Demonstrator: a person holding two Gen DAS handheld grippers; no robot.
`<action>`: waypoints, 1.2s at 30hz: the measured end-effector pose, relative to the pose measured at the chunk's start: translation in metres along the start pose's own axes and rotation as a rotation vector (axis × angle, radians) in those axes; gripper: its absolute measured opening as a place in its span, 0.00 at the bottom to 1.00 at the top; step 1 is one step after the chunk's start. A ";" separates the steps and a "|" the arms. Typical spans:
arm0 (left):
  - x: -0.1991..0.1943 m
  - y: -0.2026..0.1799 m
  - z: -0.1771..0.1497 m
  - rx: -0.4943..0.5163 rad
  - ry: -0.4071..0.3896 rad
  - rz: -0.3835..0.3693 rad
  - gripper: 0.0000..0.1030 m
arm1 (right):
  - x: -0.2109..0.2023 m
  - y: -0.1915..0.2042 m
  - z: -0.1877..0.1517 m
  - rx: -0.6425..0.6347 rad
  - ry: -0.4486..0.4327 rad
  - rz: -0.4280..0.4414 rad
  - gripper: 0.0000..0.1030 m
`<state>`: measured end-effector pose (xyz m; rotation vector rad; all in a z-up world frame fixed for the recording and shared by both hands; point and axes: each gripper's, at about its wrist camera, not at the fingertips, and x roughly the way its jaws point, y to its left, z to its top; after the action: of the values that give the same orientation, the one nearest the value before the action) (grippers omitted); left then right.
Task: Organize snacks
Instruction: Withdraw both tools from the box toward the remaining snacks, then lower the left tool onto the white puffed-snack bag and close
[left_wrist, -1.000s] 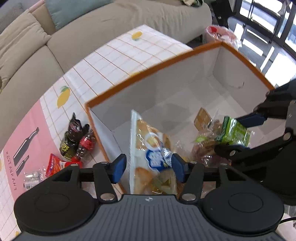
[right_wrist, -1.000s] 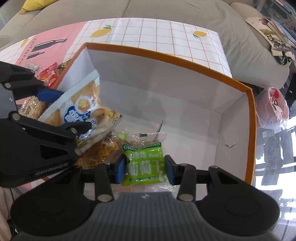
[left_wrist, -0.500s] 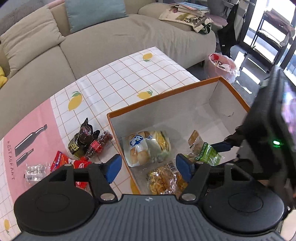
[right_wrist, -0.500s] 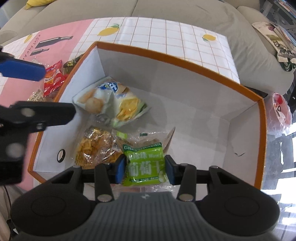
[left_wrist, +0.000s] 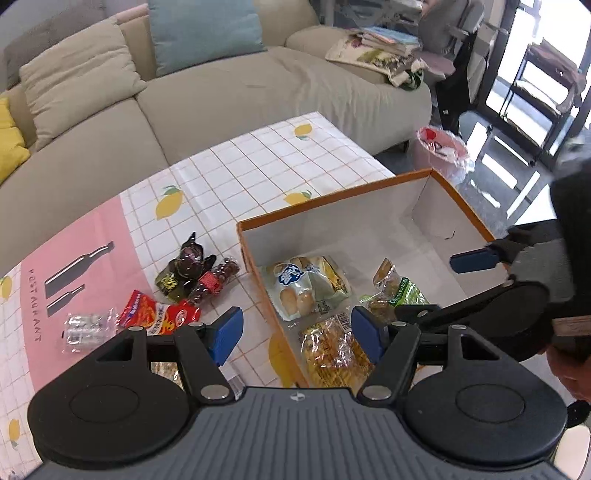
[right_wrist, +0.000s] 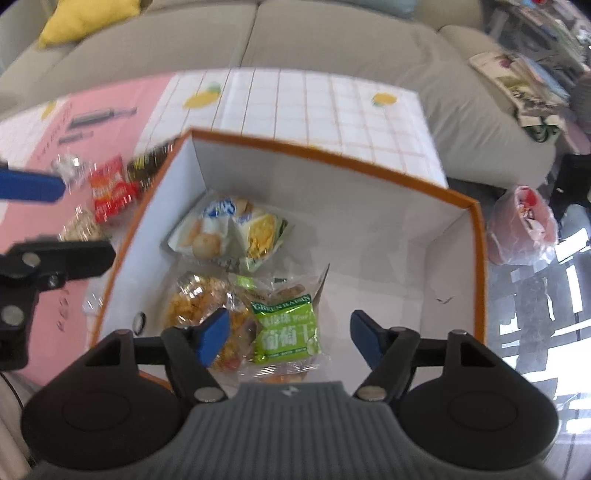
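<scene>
A white box with an orange rim (left_wrist: 332, 206) (right_wrist: 332, 155) stands on the table. In it lie a bread bag with a blue label (left_wrist: 306, 284) (right_wrist: 229, 232), a yellow crisp bag (left_wrist: 332, 350) (right_wrist: 195, 302) and a green raisin packet (left_wrist: 410, 291) (right_wrist: 286, 328). My right gripper (right_wrist: 288, 336) (left_wrist: 447, 286) hovers over the green packet with its jaws opening; the pads stand clear of the packet. My left gripper (left_wrist: 297, 334) (right_wrist: 48, 221) is open and empty above the box's left wall.
Left of the box on the lemon-print tablecloth (left_wrist: 240, 166) lie a red packet (left_wrist: 155, 314), dark packets (left_wrist: 184, 269) and a clear packet (left_wrist: 85, 326). A beige sofa (left_wrist: 221, 92) runs behind the table. A pink-lined bin (left_wrist: 441, 151) stands beyond the box.
The left gripper let go of the bread bag, which fell flat in the box, then rose and drew back. The right jaws opened off the green packet and lifted a little.
</scene>
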<state>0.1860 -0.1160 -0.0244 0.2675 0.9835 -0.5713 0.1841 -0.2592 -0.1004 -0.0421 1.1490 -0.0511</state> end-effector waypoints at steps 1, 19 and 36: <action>-0.005 0.002 -0.003 -0.008 -0.007 0.002 0.76 | -0.006 0.001 -0.001 0.017 -0.020 0.001 0.71; -0.068 0.068 -0.079 -0.276 -0.111 -0.001 0.76 | -0.078 0.083 -0.053 0.149 -0.364 0.112 0.73; -0.047 0.133 -0.130 -0.410 -0.065 -0.045 0.74 | -0.034 0.158 -0.054 -0.049 -0.283 0.178 0.41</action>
<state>0.1494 0.0692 -0.0600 -0.1380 1.0210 -0.4043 0.1238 -0.0993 -0.1008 0.0092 0.8674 0.1377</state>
